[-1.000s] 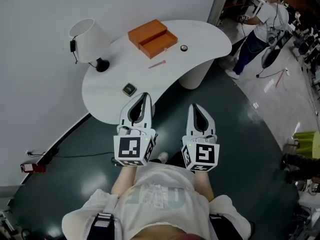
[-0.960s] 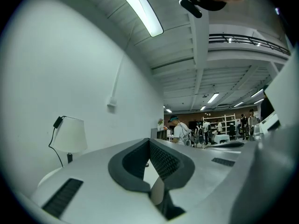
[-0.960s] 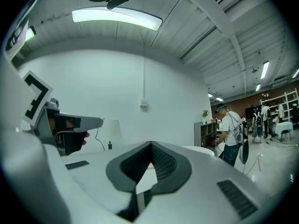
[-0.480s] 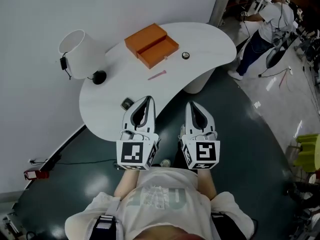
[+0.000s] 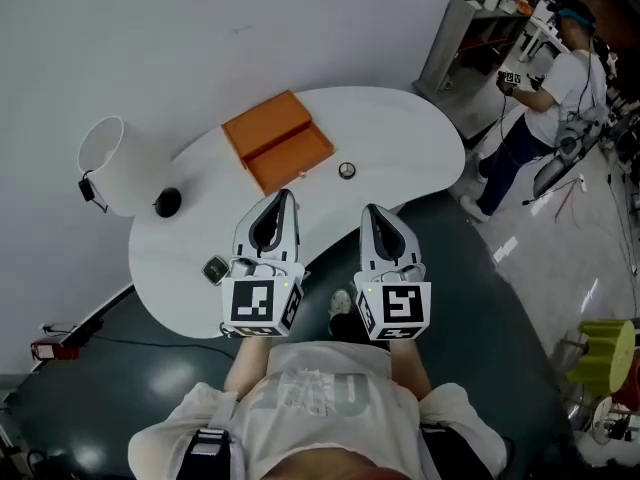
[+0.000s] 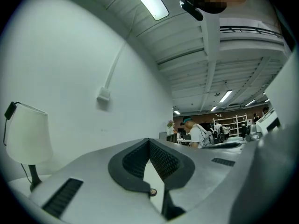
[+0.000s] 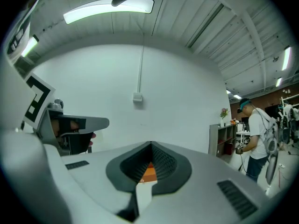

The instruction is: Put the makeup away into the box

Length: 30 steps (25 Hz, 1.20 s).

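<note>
An orange box (image 5: 277, 153) lies open on the white curved table (image 5: 400, 128), its lid beside its tray. A small round makeup item (image 5: 347, 171) sits to the box's right. A small dark compact (image 5: 215, 269) lies near the table's front edge, partly hidden by my left gripper (image 5: 283, 196). That gripper is shut and empty, its tip just short of the box. My right gripper (image 5: 368, 211) is also shut and empty, below the round item. In the right gripper view the orange box (image 7: 149, 171) shows through the hollow behind the closed tips.
A white lamp (image 5: 110, 168) with a black base (image 5: 167, 202) stands at the table's left end, against the white wall. A person (image 5: 545, 118) stands at the far right beside a grey shelf (image 5: 470, 38). A green bin (image 5: 600, 353) sits on the floor, right.
Both grippers have come forward from over the dark floor to over the table's near edge, side by side. The pink stick seen earlier on the table is now hidden. Both stay shut.
</note>
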### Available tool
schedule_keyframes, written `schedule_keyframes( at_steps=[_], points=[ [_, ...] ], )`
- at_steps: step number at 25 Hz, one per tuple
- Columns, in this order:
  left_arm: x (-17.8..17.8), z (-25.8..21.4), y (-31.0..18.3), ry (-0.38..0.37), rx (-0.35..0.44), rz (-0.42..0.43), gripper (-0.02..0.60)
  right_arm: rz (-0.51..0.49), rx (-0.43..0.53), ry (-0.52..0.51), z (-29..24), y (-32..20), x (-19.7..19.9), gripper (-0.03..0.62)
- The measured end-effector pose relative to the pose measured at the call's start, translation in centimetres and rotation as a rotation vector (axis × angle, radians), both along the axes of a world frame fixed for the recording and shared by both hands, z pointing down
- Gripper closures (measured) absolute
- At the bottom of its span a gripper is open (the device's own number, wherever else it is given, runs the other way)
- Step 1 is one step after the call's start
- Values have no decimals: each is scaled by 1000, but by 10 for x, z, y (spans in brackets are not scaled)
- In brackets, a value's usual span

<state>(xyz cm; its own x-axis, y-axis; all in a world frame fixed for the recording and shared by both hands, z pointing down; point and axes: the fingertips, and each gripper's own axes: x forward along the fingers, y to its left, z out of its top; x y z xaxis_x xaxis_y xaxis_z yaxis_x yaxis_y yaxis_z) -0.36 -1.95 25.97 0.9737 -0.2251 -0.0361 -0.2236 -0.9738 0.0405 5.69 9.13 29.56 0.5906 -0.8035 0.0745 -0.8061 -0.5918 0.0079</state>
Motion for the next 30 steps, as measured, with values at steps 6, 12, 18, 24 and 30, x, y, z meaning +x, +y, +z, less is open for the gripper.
schedule_keyframes(
  at_steps=[6,12,18,24,30],
  points=[
    [57,-14,-6,5,-5,-53,575,-93,-9,-11,-7,-18,60,591],
    [80,-12,-23,-20,5,-93,575,-181,-2,-13,-8,-45,74,591],
    [93,-14,-34,-21,13,-99,575,-191,13,8,-15,-59,88,591],
    [97,-31,-49,0,45,-130,575,-260,56,32,-37,-79,92,591],
    [34,-16,-83,-35,21,-338,575,-499,66,31,-37,-129,38,591]
  ],
)
